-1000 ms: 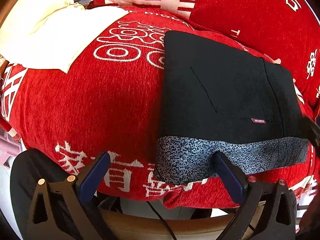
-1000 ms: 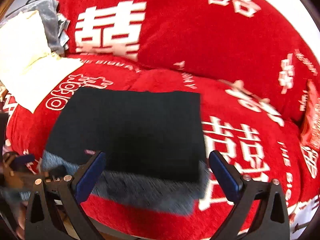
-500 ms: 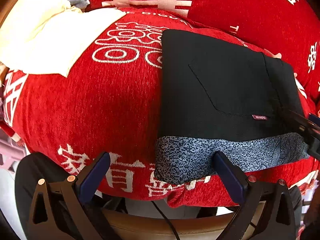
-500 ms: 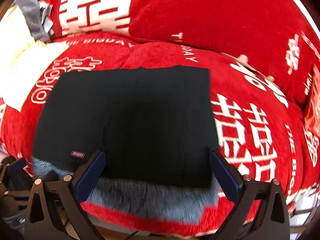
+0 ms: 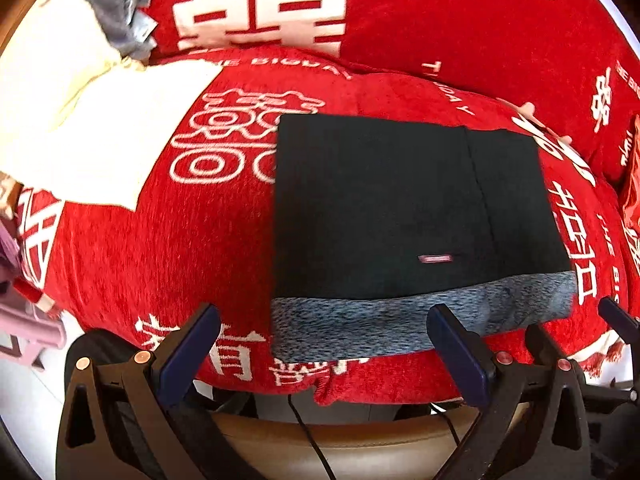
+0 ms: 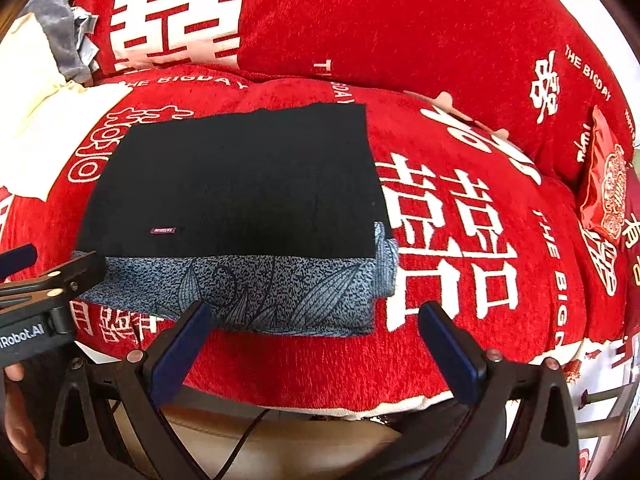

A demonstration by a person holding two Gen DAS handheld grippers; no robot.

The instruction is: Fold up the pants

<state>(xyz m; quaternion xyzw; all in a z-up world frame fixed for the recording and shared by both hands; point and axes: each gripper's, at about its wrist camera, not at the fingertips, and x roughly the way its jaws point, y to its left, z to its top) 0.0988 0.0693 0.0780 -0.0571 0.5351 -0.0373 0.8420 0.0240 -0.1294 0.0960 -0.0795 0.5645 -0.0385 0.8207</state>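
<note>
Surface: red sofa (image 5: 120,248) with white characters; cream cloth (image 5: 92,128) upper left.
Pants: pants (image 5: 400,208) folded square at frame centre, grey band toward the camera.
Left tongs (image 5: 324,344): apart, empty, pulled back from the band since a second ago.
Right tongs (image 6: 316,340): apart, empty, backed off lower.

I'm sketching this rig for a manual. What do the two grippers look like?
The left gripper and the right gripper match: black triangulated frames with cut-outs, copper-coloured rivets, dark blue pads on the fingers. White lettering ending "Robot.AI" marks the left gripper's body.
</note>
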